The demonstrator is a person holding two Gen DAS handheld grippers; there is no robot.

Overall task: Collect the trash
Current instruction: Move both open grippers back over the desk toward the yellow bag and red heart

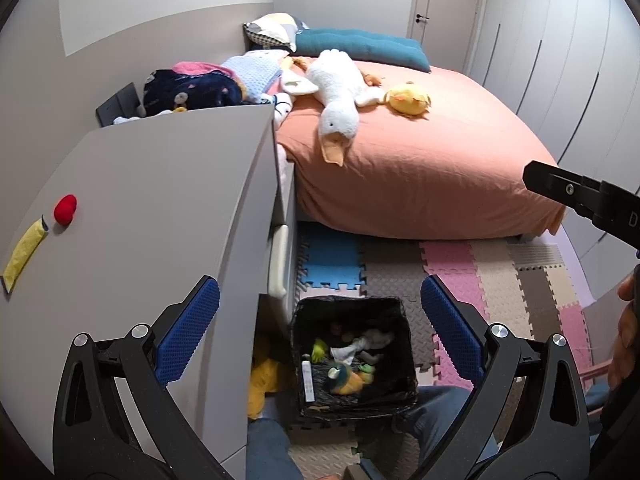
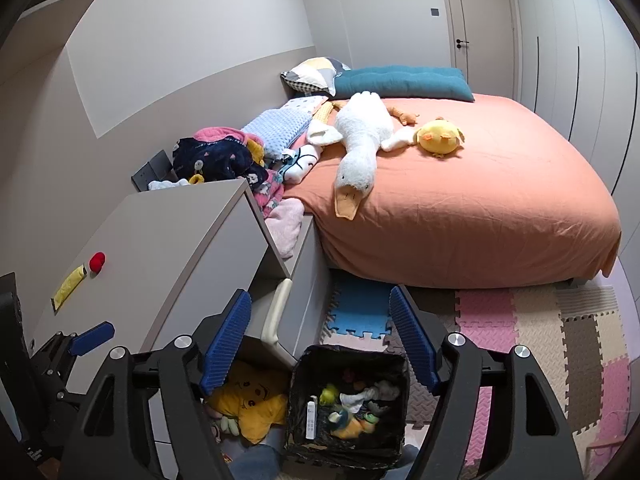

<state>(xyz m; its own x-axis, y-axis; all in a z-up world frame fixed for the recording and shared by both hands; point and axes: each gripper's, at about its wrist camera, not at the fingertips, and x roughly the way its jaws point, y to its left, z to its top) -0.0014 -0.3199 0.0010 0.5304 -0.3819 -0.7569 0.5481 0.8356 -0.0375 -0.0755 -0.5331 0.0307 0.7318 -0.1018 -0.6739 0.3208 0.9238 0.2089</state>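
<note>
A black-lined trash bin (image 1: 394, 310) stands on the foam floor mat, holding several bits of trash; it also shows in the right wrist view (image 2: 398, 354). A yellow wrapper (image 1: 22, 254) and a small red ball (image 1: 65, 209) lie on the grey cabinet top (image 1: 160, 184); both also show in the right wrist view, the wrapper (image 2: 70, 284) and the ball (image 2: 97, 261). My left gripper (image 1: 320, 308) is open and empty, above the bin and cabinet edge. My right gripper (image 2: 320, 320) is open and empty above the bin.
A bed with an orange sheet (image 1: 420, 160) carries a white goose plush (image 1: 336, 92), a yellow chick plush (image 1: 408, 98) and piled clothes (image 1: 192, 88). A yellow plush (image 2: 248, 404) lies on the floor by the bin. Wardrobe doors (image 2: 580, 60) line the right.
</note>
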